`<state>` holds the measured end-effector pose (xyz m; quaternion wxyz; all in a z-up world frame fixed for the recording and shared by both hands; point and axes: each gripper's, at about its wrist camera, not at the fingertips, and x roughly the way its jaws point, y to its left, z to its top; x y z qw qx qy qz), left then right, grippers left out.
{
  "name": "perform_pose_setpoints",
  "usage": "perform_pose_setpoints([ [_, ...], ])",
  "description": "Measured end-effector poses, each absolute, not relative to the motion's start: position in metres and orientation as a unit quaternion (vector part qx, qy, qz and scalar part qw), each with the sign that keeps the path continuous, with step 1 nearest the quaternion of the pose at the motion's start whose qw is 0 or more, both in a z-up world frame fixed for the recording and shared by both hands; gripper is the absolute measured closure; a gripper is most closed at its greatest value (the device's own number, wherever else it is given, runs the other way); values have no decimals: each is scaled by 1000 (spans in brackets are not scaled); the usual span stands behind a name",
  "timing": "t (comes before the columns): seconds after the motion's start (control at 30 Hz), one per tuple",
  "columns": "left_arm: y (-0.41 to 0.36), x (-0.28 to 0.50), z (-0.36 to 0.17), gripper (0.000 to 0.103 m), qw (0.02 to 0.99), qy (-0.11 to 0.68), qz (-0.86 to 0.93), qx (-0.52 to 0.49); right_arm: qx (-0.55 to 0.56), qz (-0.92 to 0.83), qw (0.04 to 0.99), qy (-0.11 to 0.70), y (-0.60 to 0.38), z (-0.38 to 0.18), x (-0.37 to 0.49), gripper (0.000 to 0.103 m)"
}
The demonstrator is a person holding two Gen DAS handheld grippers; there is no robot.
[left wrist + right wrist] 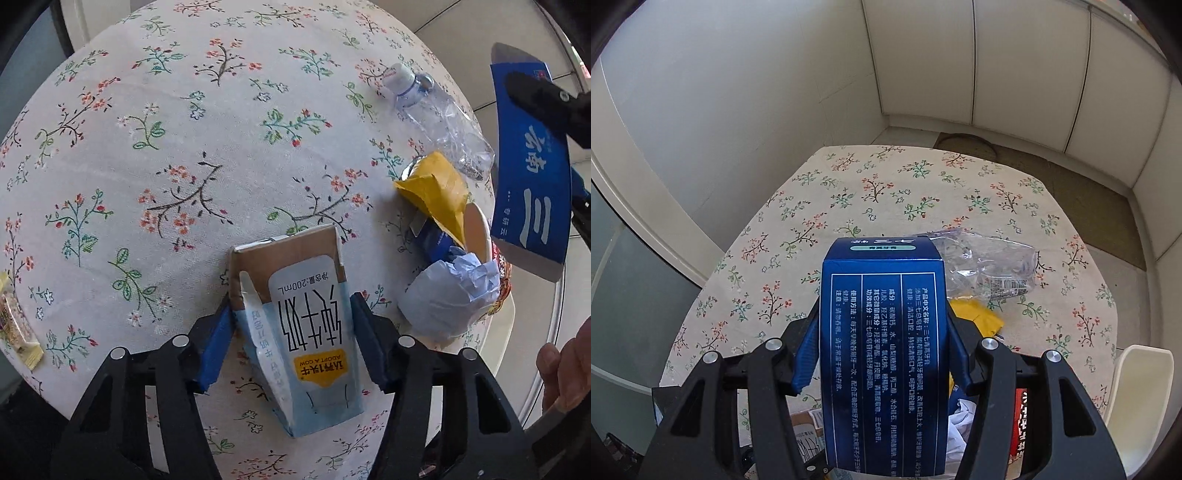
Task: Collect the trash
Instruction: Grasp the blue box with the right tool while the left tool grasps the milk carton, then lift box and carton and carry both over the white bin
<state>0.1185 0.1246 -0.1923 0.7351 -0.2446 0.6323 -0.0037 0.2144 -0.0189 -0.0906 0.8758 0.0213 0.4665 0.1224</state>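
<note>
My left gripper point(291, 317) is shut on a small milk carton point(299, 332), brown and light blue, held over the floral tablecloth point(184, 166). My right gripper point(882, 343) is shut on a long dark blue toothpaste box point(882, 354), held above the table; the box also shows at the right edge of the left wrist view point(532, 177). A crushed clear plastic bottle point(436, 118) lies on the table, also in the right wrist view point(990, 266). A yellow wrapper point(432, 188), crumpled pale blue paper point(450, 295) and a paper cup point(476, 229) are piled at the table's right edge.
A yellow snack packet point(16, 325) lies at the table's left edge. A white chair back point(1137, 398) stands beside the table. White walls and cabinet panels point(997, 66) stand behind the table. A hand point(565, 373) shows at lower right.
</note>
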Motion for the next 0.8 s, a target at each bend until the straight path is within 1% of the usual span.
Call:
perform_pose_setpoints([
  [0.1, 146, 120, -186, 45, 747, 614, 10, -255, 26, 123, 877, 463, -19, -89, 214, 46],
  [0.2, 167, 129, -168, 45, 771, 581, 32, -258, 27, 122, 880, 457, -17, -87, 212, 46],
  [0.33, 185, 137, -121, 45, 839, 498, 69, -207, 28, 120, 889, 440, -16, -78, 204, 46],
  [0.53, 186, 135, -45, 45, 927, 340, 97, -127, 25, 105, 916, 387, -17, -56, 186, 46],
  [0.63, 178, 132, -27, 45, 947, 288, 92, -113, 29, 94, 929, 358, -21, -44, 176, 46],
  [0.8, 162, 124, -11, 45, 963, 235, 80, -101, 17, 68, 951, 301, -26, -27, 161, 46],
])
